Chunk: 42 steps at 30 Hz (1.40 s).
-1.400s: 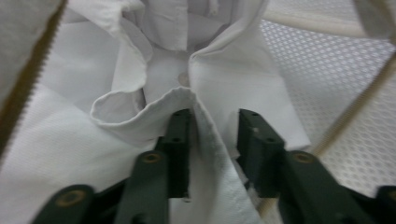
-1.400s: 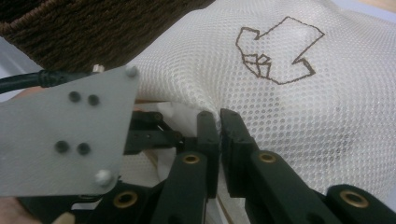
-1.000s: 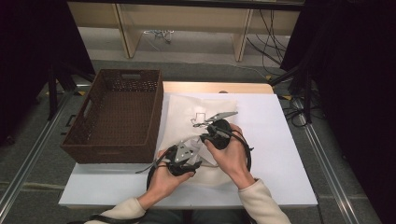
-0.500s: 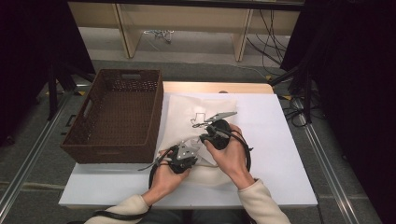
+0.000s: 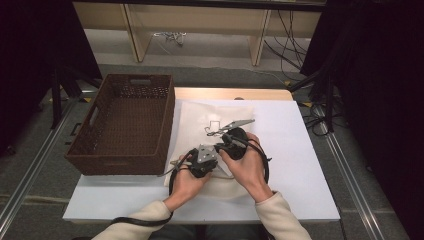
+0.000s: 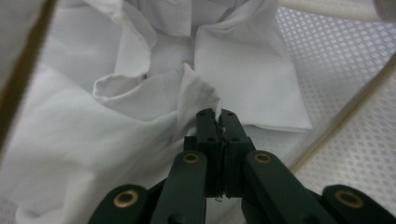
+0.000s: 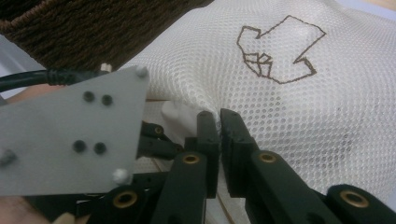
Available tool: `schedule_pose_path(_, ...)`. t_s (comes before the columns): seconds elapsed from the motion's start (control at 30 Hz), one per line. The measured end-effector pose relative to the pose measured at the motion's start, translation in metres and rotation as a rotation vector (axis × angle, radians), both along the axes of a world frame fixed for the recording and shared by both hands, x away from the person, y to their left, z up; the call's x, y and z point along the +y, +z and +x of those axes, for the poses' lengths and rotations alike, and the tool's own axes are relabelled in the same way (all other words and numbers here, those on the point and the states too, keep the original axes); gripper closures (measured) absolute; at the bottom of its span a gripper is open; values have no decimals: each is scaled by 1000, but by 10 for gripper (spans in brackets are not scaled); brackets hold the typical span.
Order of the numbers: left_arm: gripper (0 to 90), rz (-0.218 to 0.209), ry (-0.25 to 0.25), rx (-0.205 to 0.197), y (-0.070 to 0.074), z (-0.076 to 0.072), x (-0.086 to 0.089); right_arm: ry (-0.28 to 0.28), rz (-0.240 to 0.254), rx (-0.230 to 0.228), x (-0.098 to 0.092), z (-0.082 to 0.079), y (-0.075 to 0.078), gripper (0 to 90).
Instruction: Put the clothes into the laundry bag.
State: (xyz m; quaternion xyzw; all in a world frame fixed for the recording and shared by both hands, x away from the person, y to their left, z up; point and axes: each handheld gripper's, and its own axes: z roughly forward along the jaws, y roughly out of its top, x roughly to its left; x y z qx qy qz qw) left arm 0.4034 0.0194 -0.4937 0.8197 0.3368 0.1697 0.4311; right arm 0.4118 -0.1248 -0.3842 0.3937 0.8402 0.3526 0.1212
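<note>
Centre of the high view, lower half: both hands meet over a white mesh laundry bag with a dark outline drawing [image 5: 220, 117], lying flat on the white rectangular table top [image 5: 300, 165].

Left gripper [image 6: 218, 122]: jaws have just been closing and now pinch a fold of crumpled white woven cloth [image 6: 154, 93], which sits inside the mesh bag. Cloth fills the upper left and centre of the left gripper view; mesh lies at the right.

Right gripper [image 7: 219, 122]: jaws shut on a raised pinch of the mesh, low centre of the right gripper view, the drawing above and to the right. The left gripper's grey three-cornered plate stands just beside it at left.

Dark brown woven rectangular basket [image 5: 125, 122]: left of the bag in the high view, touching its edge.
</note>
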Motion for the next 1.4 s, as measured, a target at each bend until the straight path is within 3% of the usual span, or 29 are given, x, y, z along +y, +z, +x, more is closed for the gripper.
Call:
schedule_pose_path(0.2,862,-29,-5,16,-2,0,-6,-23,-2,-6,-1,-1,1,880)
schedule_pose_path(0.3,816,-60,-8,0,-3,-4,-10,-62,16,38,2,-4,1,880)
schedule_pose_path(0.37,765,-65,-25,14,-1,-6,-9,-51,8,26,0,-3,1,880)
schedule_pose_path(0.4,736,-11,-59,9,1,-6,-5,-43,2,24,0,-3,2,880)
schedule_pose_path(0.43,710,-11,-59,9,1,-6,-5,-40,7,25,-1,-3,2,880)
schedule_pose_path(0.47,681,-57,-39,13,1,-9,-5,-25,11,-2,-1,-1,1,880)
schedule_pose_path(0.5,681,-25,-54,3,3,-10,-1,-25,11,-2,-1,-1,1,880)
schedule_pose_path(0.53,638,-81,-16,-1,2,-14,-1,-32,8,-3,-1,-1,1,879)
schedule_pose_path(0.57,626,-37,-47,4,4,-15,5,-38,5,1,-1,-1,1,879)
schedule_pose_path(0.67,590,-17,-55,-3,6,-19,11,-33,5,2,0,-2,0,879)
schedule_pose_path(0.73,581,-29,-47,-4,8,-24,17,-37,7,-4,0,-2,0,879)
schedule_pose_path(0.77,580,-36,-45,-11,8,-26,20,-54,9,23,1,-4,1,878)
schedule_pose_path(0.83,576,-10,-56,-9,11,-30,26,-55,8,35,1,-4,2,879)
schedule_pose_path(0.87,576,-33,-50,-14,11,-32,28,-30,3,2,0,-2,0,879)
schedule_pose_path(0.9,576,-18,-60,-14,13,-32,31,-2,4,-5,-1,0,0,878)
schedule_pose_path(0.93,576,-36,-51,-6,14,-34,33,-4,5,-4,-1,0,0,878)
schedule_pose_path(0.97,576,-30,-53,-7,15,-36,36,-11,9,-3,0,-1,-1,878)
schedule_pose_path(1.03,577,-34,-54,-10,16,-39,42,-59,16,46,2,-5,1,878)
schedule_pose_path(1.1,577,-48,-48,-6,17,-42,46,-62,19,48,3,-5,1,878)
schedule_pose_path(1.13,586,-79,-39,-2,18,-44,48,-65,20,45,3,-5,1,878)
schedule_pose_path(1.17,593,-95,-34,-27,22,-49,54,-58,16,37,2,-5,0,878)
schedule_pose_path(1.2,594,-104,-24,-17,23,-51,56,-16,-1,-3,0,-2,-2,878)
schedule_pose_path(1.23,595,-105,-25,-26,25,-53,59,-8,-5,-1,0,-2,-2,878)
schedule_pose_path(1.27,597,-103,-24,-32,27,-55,63,-56,8,51,2,-6,-1,878)
schedule_pose_path(1.3,597,-89,-30,-56,28,-57,66,-59,8,54,2,-6,-2,878)
schedule_pose_path(1.37,596,-107,-19,-36,29,-62,72,-51,1,52,2,-6,-3,878)
schedule_pose_path(1.4,596,-99,-13,-44,30,-63,76,-18,-11,11,0,-3,-4,877)
